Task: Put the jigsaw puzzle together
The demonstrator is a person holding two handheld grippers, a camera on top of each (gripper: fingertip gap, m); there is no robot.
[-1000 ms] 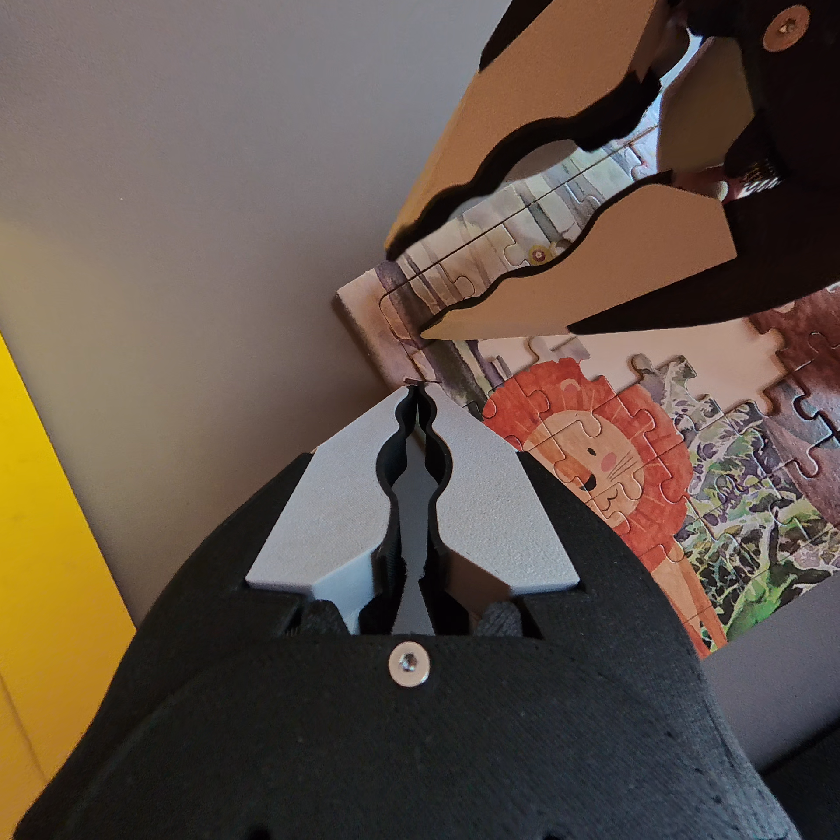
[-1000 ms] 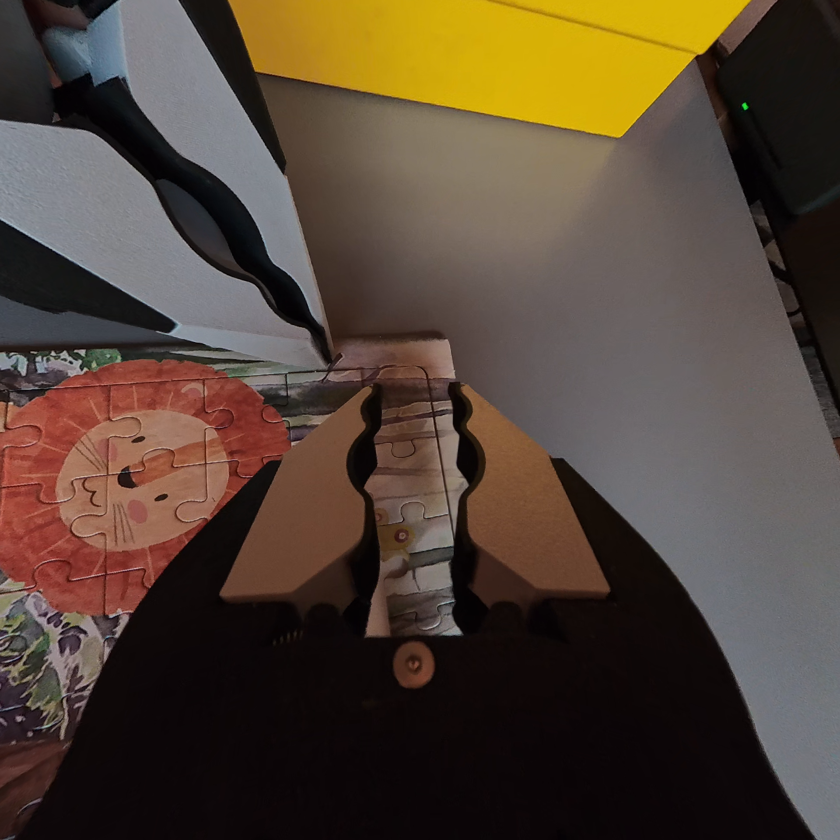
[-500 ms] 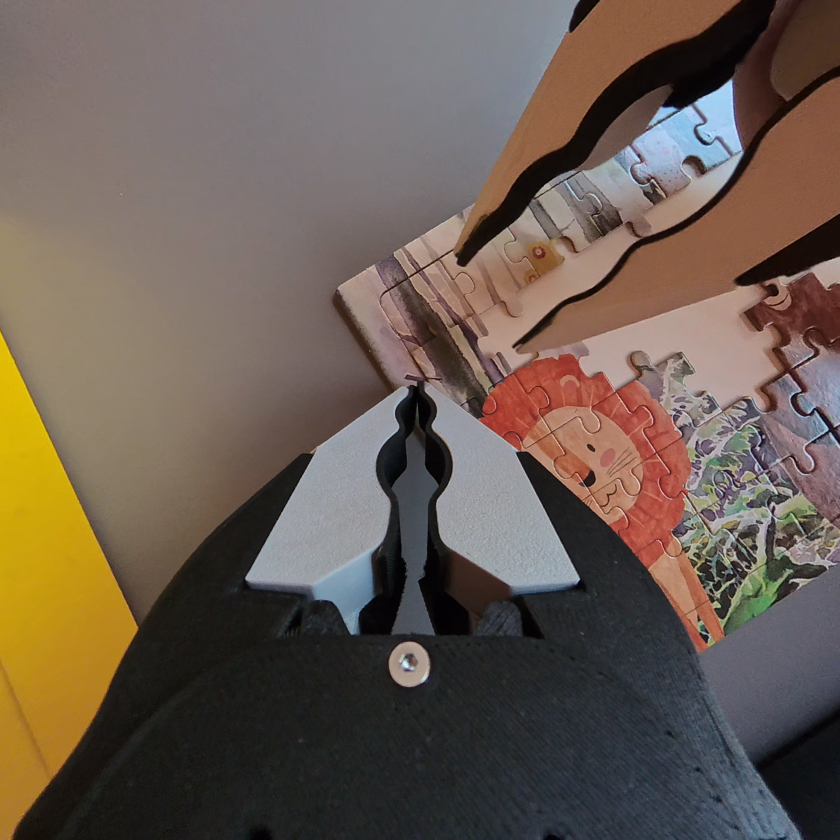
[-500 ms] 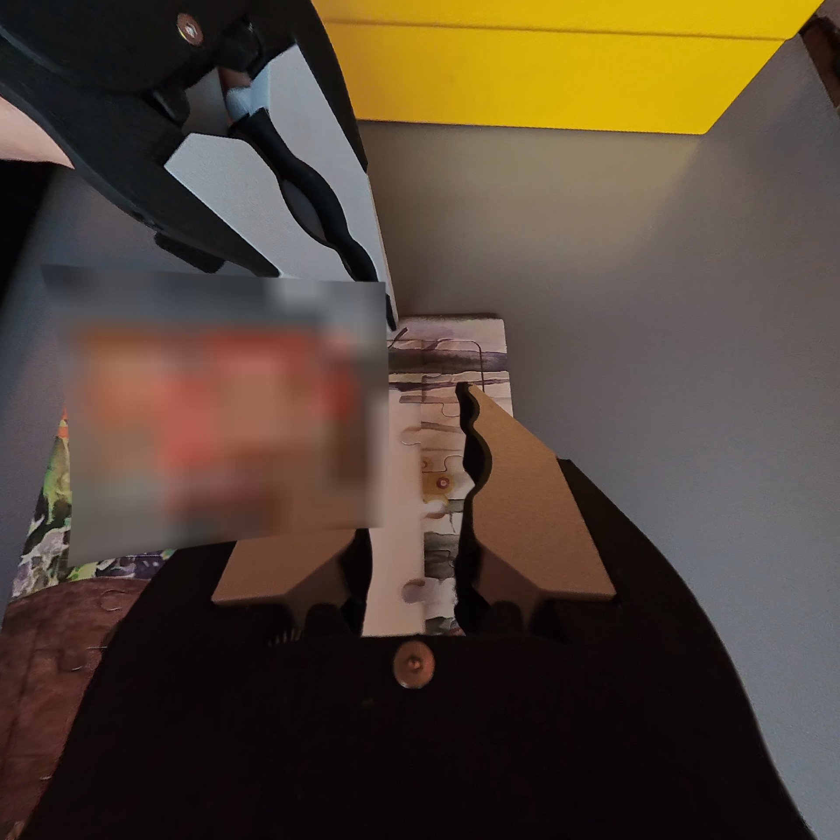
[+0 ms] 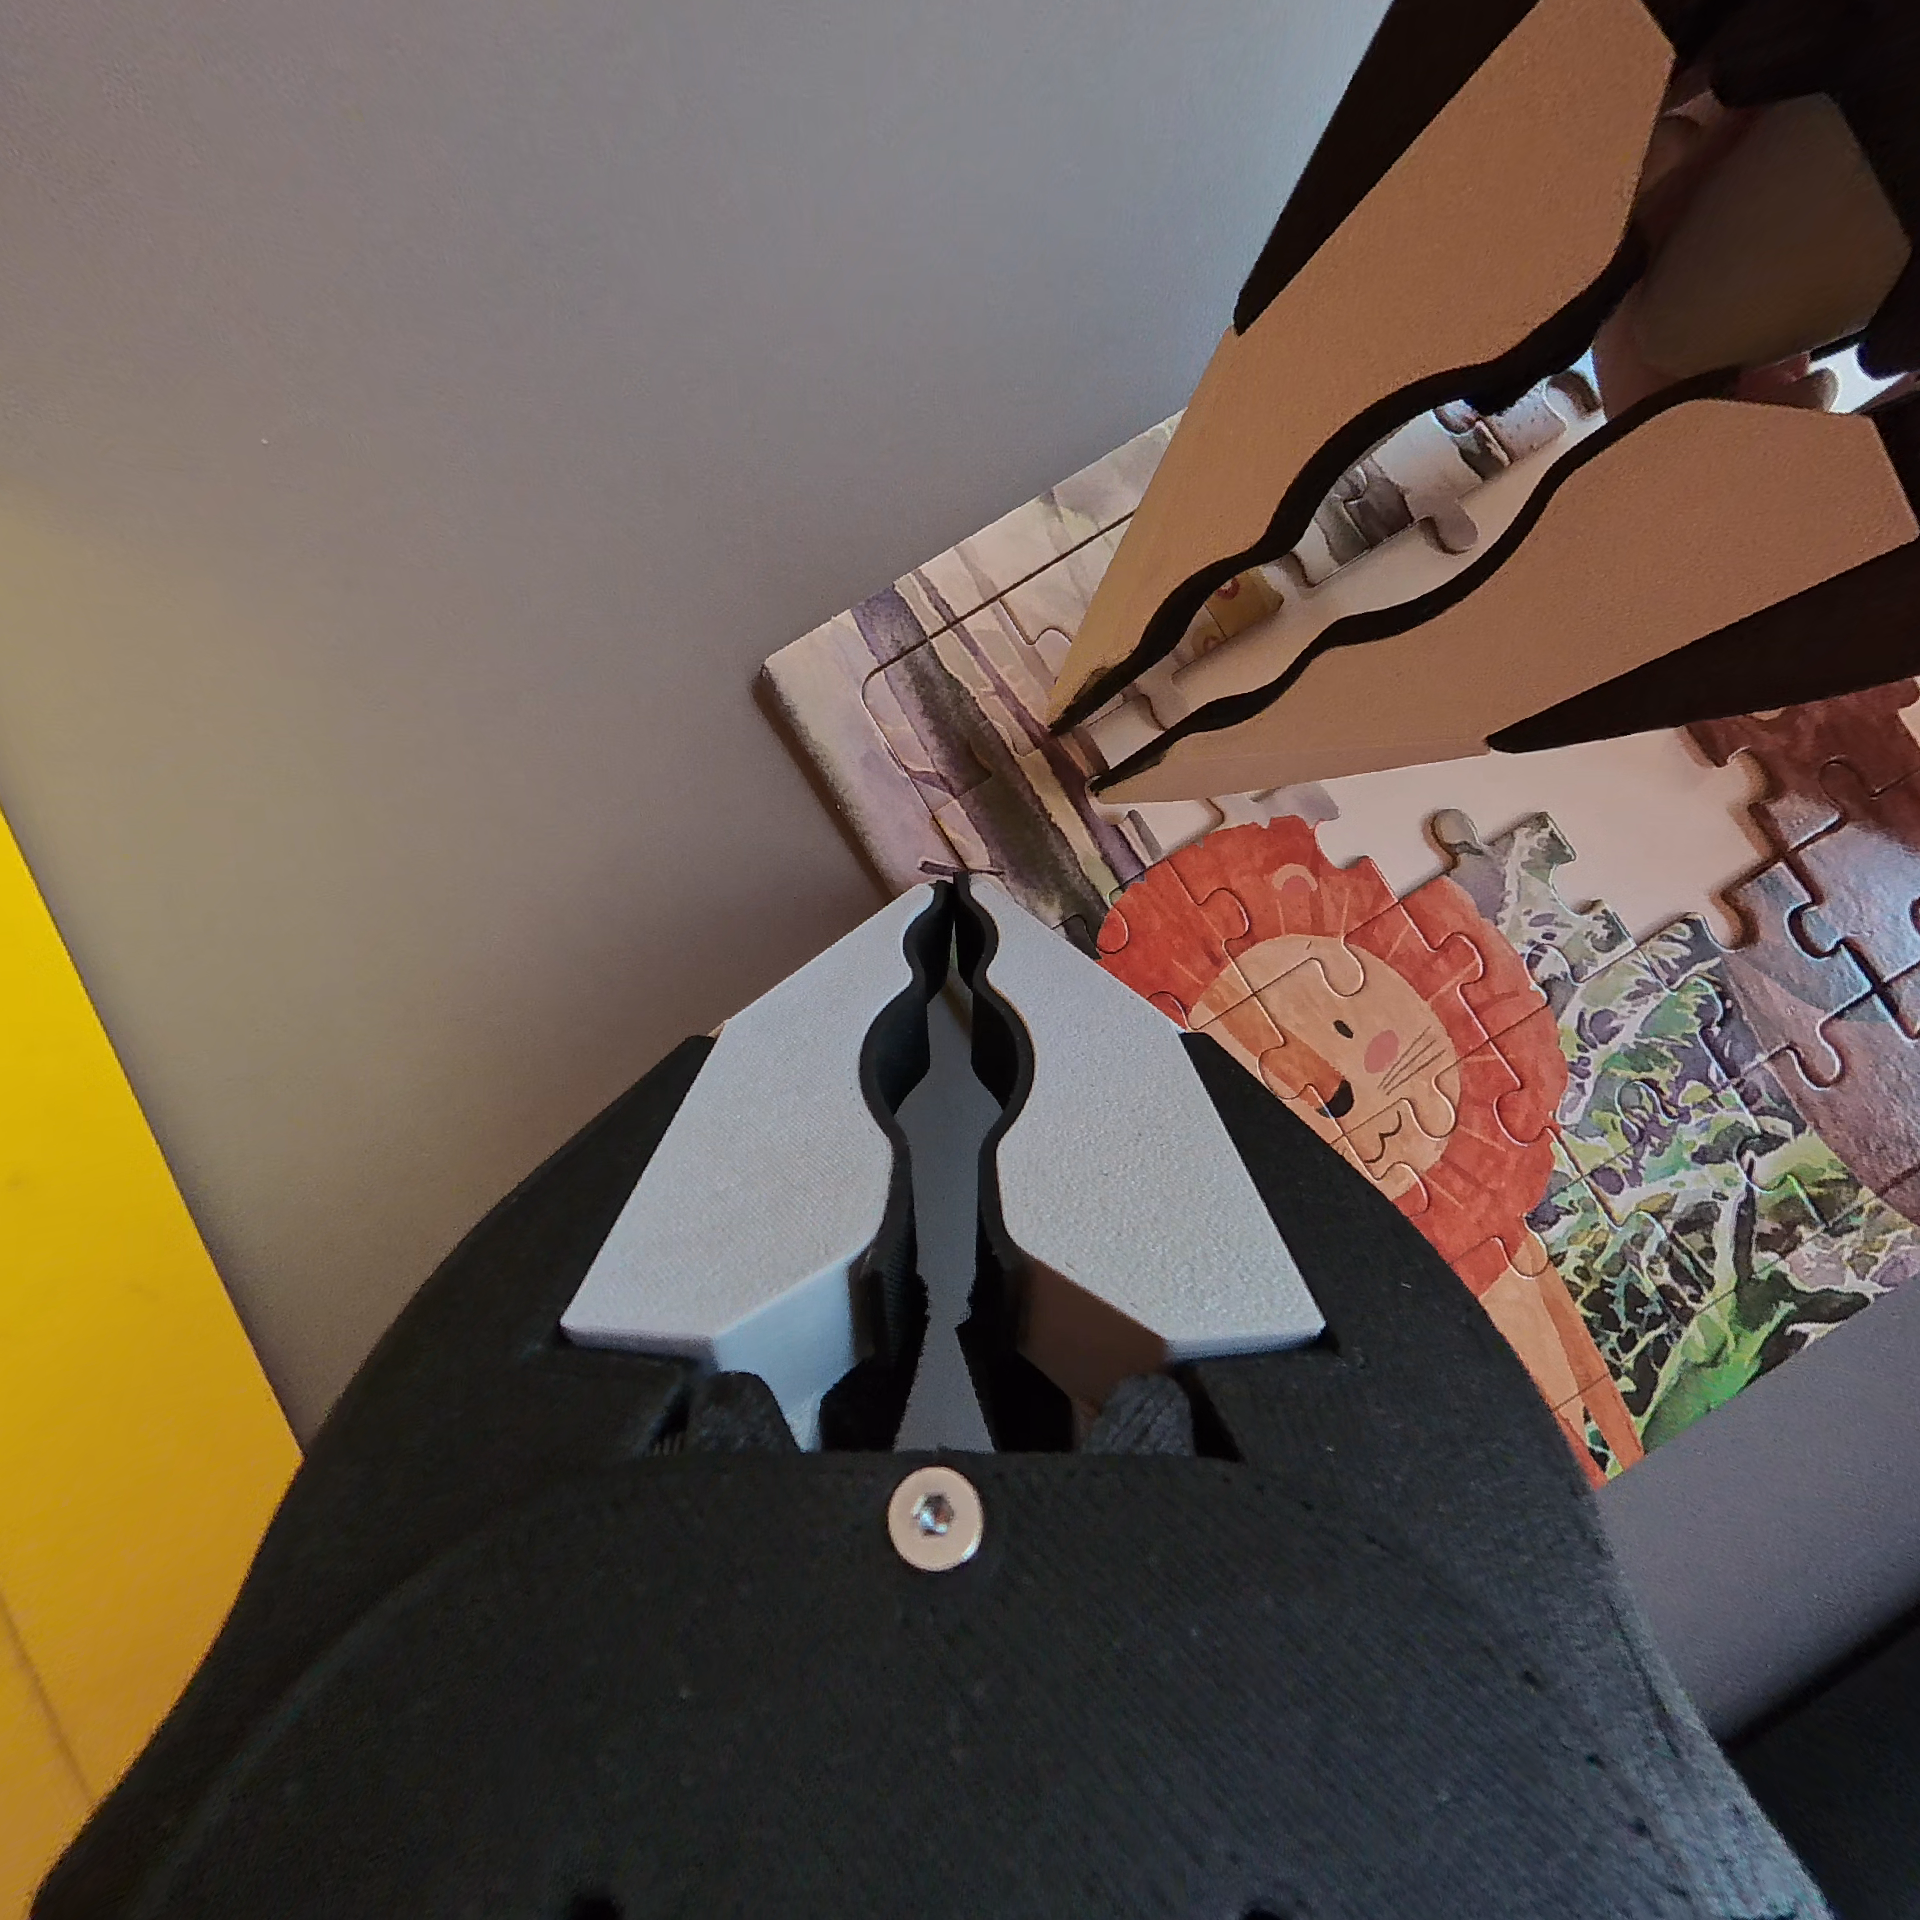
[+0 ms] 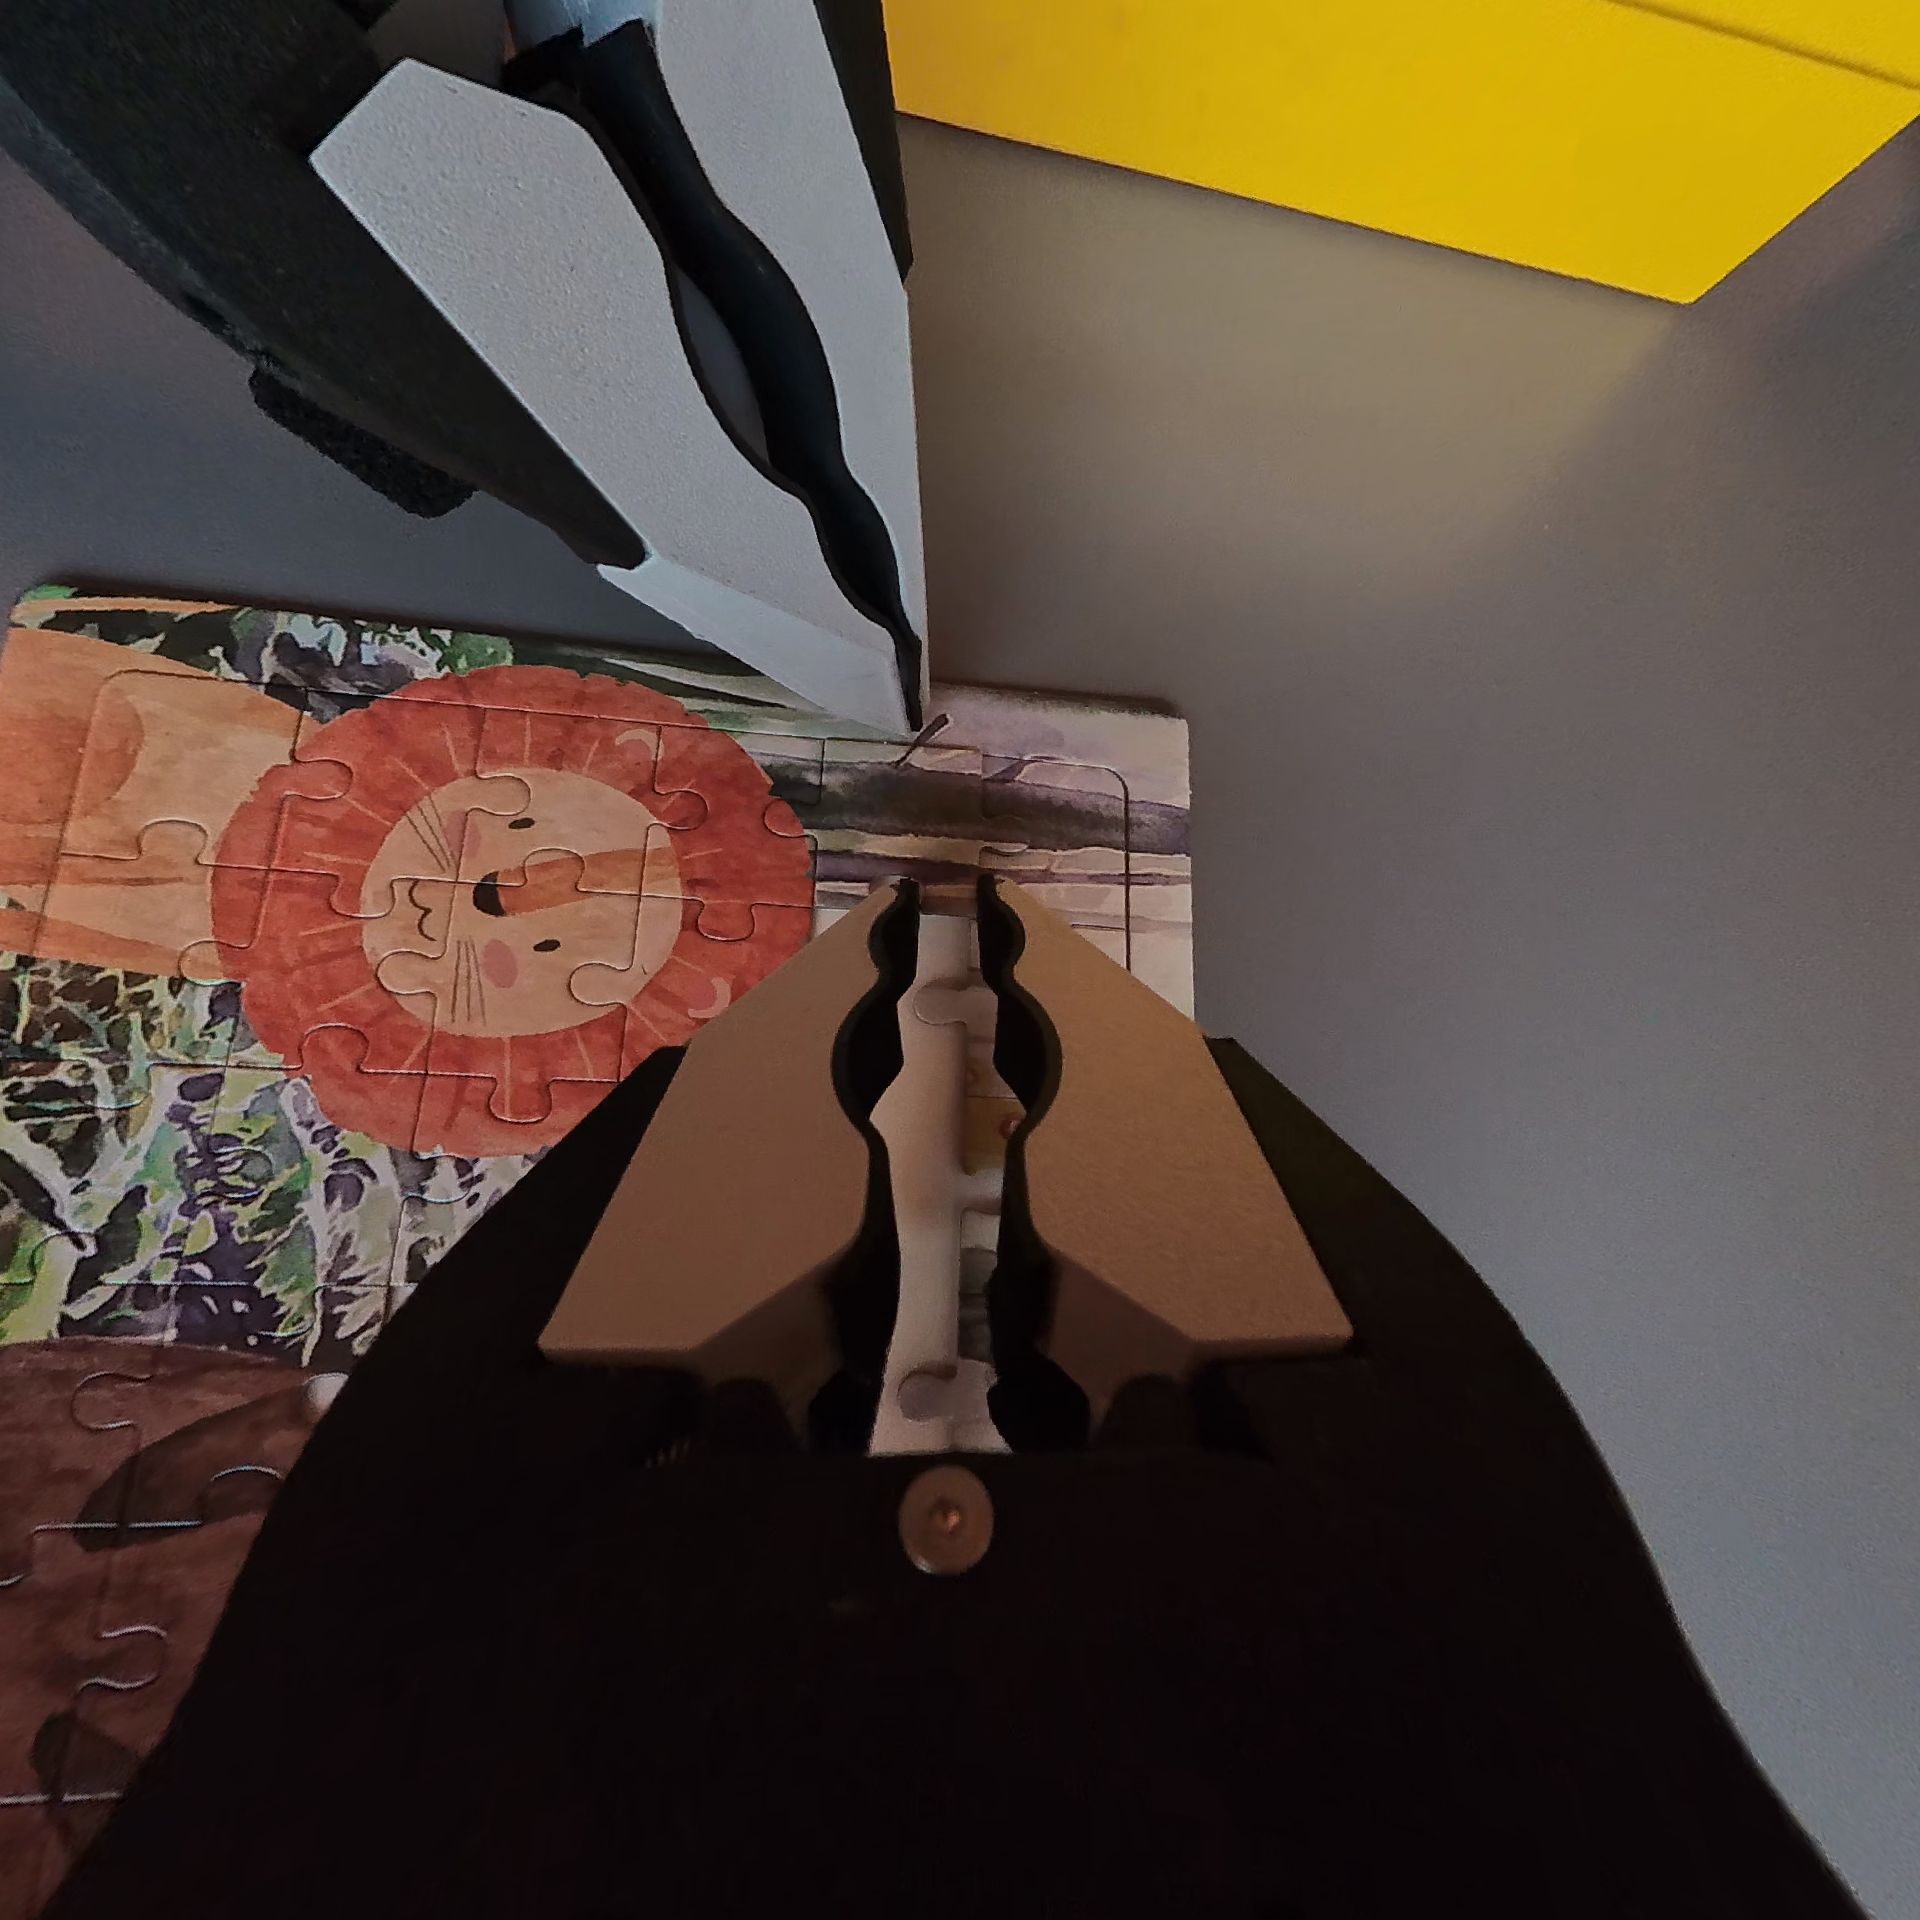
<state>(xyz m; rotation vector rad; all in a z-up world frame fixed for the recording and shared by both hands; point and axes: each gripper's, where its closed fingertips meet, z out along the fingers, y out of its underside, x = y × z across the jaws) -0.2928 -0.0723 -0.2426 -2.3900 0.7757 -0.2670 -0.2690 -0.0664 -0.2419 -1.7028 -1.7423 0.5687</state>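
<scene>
Fingertips of left gripper point(image 5: 954, 891), matte grey with wavy black pads, pressed together, empty, at frame edge of jigsaw puzzle point(image 5: 1351, 997). Right gripper point(image 6: 943, 885), tan wedge fingers, slightly parted, nothing held, tips over bare white gap by lion point(image 6: 509, 883). Puzzle flat on smooth grey table point(image 5: 520, 416); yellow panel point(image 6: 1403, 114) beyond.

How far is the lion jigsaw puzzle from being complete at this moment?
Done: the lion's head, the foliage and the brown section of the jigsaw puzzle are joined. In hand: nothing is visibly gripped. The right hand-held gripper, slightly open, has its tips at the striped pieces near the puzzle's corner; the left hand-held gripper is shut at the puzzle's edge. Left: a white bare strip of the tray needs pieces.
</scene>
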